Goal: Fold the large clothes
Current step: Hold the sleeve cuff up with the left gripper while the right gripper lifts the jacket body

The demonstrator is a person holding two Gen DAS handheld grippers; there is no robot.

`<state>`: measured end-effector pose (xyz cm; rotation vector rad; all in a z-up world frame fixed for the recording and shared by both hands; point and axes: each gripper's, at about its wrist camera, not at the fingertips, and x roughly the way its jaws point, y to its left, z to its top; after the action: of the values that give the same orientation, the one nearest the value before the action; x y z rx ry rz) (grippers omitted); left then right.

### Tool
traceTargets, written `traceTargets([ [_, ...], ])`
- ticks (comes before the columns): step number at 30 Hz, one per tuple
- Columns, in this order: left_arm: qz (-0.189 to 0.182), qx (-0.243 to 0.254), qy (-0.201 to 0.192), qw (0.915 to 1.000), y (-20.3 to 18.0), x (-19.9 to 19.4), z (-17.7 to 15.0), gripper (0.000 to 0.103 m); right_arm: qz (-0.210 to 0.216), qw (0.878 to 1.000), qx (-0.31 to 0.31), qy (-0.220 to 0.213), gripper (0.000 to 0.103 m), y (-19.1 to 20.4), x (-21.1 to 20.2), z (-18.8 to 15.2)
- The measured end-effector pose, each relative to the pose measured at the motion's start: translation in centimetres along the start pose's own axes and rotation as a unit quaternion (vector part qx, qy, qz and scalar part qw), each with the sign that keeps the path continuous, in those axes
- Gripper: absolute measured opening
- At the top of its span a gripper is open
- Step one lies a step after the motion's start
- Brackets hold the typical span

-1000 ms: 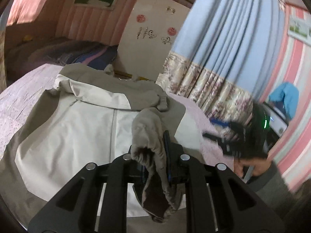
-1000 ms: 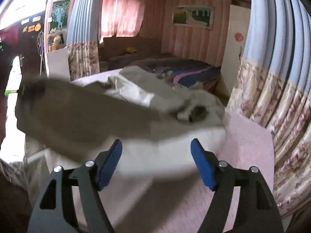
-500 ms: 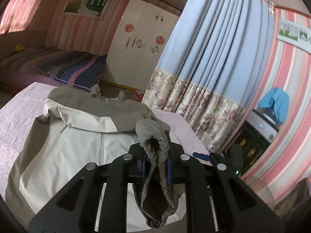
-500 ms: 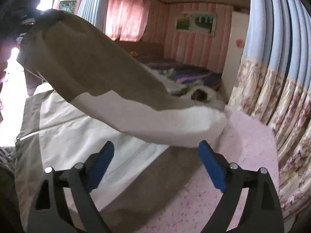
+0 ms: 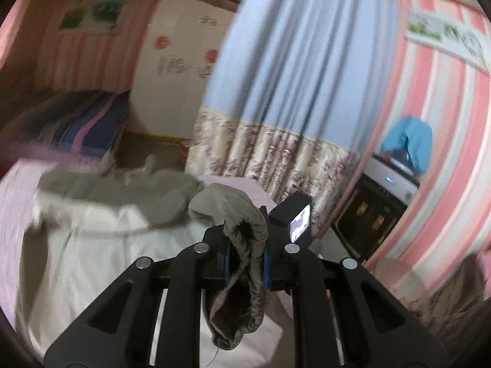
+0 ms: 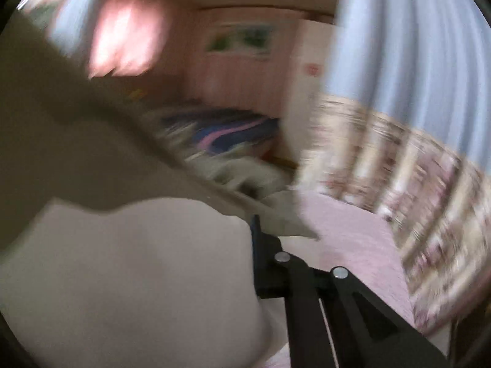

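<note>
While the two-tone taupe and cream padded jacket (image 5: 101, 236) lies mostly spread on the pink bedspread (image 6: 353, 230), folding looks barely begun. Its gathered taupe sleeve cuff (image 5: 245, 230) is pinched in the left gripper (image 5: 247, 259), raised above the jacket's body. Beside the jacket, the right gripper (image 6: 254, 245) is half hidden by blurred sleeve fabric; whether it grips, I cannot tell. Both sleeves and the body remain unfolded.

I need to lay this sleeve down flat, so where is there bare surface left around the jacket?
Bare pink cover shows between the jacket's right edge and the floral curtain. A narrower strip runs along the jacket's left side. The middle is crowded: the jacket body fills it, and the left tool holds the sleeve cuff above it.
</note>
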<state>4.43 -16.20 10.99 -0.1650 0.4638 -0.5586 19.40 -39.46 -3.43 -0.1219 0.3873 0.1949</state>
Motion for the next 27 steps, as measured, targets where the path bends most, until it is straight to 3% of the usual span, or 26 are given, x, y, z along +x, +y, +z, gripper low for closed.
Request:
traceTargets([
  [4,-0.032,0.072,0.013,0.9968,-2.6,4.8,4.5,0.013,-0.083,0.989,0.118,0.002,0.003,-7.1,-0.5,-0.1],
  [7,-0.046,0.099,0.030,0.9936,-3.5,8.0,7.3,0.013,-0.093,0.980,0.173,0.006,0.003,-9.9,-0.6,-0.4],
  [10,-0.041,0.116,0.035,0.9918,-2.4,9.7,8.5,0.013,-0.102,0.979,0.178,0.008,0.003,-9.8,-0.6,-0.5],
  [14,-0.018,0.081,0.057,0.9949,3.2,11.1,9.6,0.014,-0.105,0.978,0.182,0.004,0.009,-8.8,0.5,0.5],
  [16,0.007,0.069,0.059,0.9958,6.6,11.2,9.9,0.014,-0.114,0.977,0.181,0.000,0.042,-8.2,1.5,1.5],
  [18,0.027,0.049,0.060,0.9966,10.8,10.8,10.4,0.014,-0.109,0.979,0.173,0.009,0.053,-7.2,3.1,2.2],
  [22,0.025,-0.008,0.056,0.9981,18.5,9.3,11.3,0.014,-0.115,0.985,0.120,0.045,0.053,-3.5,6.9,3.7],
  [27,0.032,-0.027,0.030,0.9987,25.7,6.4,12.7,0.014,-0.142,0.983,0.091,0.066,0.053,0.4,10.4,4.3],
])
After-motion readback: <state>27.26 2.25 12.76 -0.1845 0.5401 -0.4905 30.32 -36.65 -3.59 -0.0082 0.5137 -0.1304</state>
